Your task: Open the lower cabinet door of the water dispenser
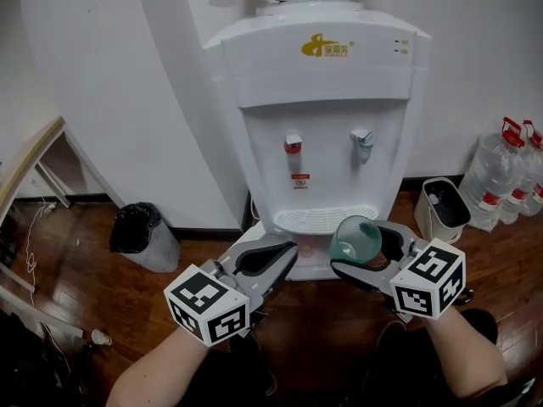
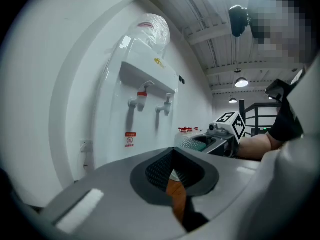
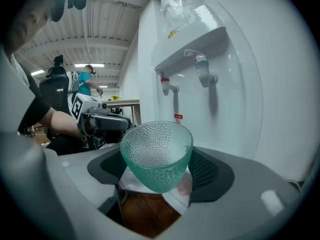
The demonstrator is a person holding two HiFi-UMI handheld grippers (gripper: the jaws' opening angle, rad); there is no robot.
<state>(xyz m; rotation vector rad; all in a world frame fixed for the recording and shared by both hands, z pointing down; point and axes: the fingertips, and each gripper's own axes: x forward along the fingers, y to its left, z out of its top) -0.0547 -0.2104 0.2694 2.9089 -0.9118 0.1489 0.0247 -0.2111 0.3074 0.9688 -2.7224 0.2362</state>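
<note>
1. Dispenser (image 1: 318, 100) stands upright with its long axis vertical. Its front faces both grippers.
2. The door is on the lower body, under the drip tray (image 1: 322, 219). That puts it below and just past both sets of gripper tips.
3. In the head view both grippers cover that lower front. Neither gripper view shows it either, so I can't tell whether the door is open or closed.
4. Left gripper (image 1: 288, 259): jaws a narrow slit apart with nothing between them, only floor (image 1: 339, 346) showing through the gap. It points at the dispenser base, left of the tray.
5. Right gripper (image 1: 356, 251): clamped on a green dimpled glass cup (image 1: 355, 237), with a pad on each side of its wall. The cup's mouth tilts up and towards the left gripper.
6. The cup sits just in front of the tray's right edge, between the right gripper and the dispenser front.
7. Red tap (image 1: 293, 142) is above the left gripper's tips and grey tap (image 1: 362, 142) is above the cup. Both are well clear of the grippers.
8. The two grippers sit side by side near each other, not touching.
9. Left of the left gripper there's a black bin (image 1: 140, 231) by the wall, with a table edge (image 1: 30, 155) further out.
10. Right of the right gripper there's a white bin (image 1: 443, 206), then water bottles (image 1: 501, 172).
</note>
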